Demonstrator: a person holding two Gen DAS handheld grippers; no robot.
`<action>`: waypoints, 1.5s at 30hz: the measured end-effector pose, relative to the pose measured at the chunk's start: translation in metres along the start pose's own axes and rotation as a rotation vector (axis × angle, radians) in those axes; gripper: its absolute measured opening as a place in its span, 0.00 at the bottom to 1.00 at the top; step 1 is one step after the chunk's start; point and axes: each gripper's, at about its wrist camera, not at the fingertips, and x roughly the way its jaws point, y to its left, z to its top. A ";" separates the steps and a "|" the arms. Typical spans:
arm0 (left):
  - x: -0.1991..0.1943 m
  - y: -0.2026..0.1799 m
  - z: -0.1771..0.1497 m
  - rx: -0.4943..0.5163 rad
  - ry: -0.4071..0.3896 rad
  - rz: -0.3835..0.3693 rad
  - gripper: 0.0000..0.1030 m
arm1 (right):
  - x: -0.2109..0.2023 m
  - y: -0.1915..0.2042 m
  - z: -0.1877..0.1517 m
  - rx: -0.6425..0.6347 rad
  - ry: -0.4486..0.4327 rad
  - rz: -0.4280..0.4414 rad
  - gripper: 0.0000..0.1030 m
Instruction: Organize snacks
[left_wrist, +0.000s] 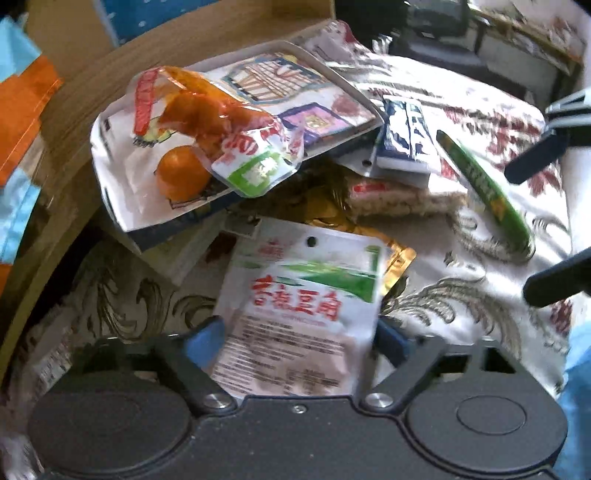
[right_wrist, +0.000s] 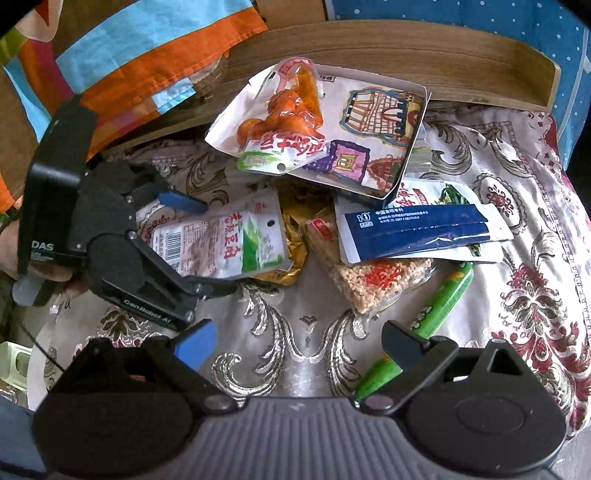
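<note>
Snacks (right_wrist: 376, 273) are mostly lying loose mid-tablecloth (right_wrist: 295, 332); I'm straddling the white pouch (left_wrist: 295, 306) with my left gripper (left_wrist: 299, 332), jaws wide, unclamped; right gripper (right_wrist: 299, 343) is hovering open, empty.

Left wrist view: looks steeply down along the left gripper (left_wrist: 297, 338), close over the white-and-green printed snack pouch (left_wrist: 295, 295).
Right wrist view: looks steeply down from nearer the table's front edge, facing the left gripper (right_wrist: 207, 243).
Shared: white-and-green printed snack pouch (right_wrist: 236, 240), long green plastic snack stick (left_wrist: 484, 192) (right_wrist: 439, 306), floral damask tablecloth (left_wrist: 461, 306) (right_wrist: 295, 332).
</note>
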 end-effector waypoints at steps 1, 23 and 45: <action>-0.002 0.001 -0.002 -0.022 -0.004 -0.007 0.74 | 0.000 0.000 0.000 0.001 -0.001 0.002 0.96; -0.024 0.014 -0.031 -0.250 0.013 0.169 0.65 | 0.055 0.011 0.025 0.158 0.017 0.131 0.65; 0.004 0.068 -0.008 -0.096 0.092 -0.024 0.99 | 0.068 -0.016 0.018 0.469 -0.040 0.123 0.56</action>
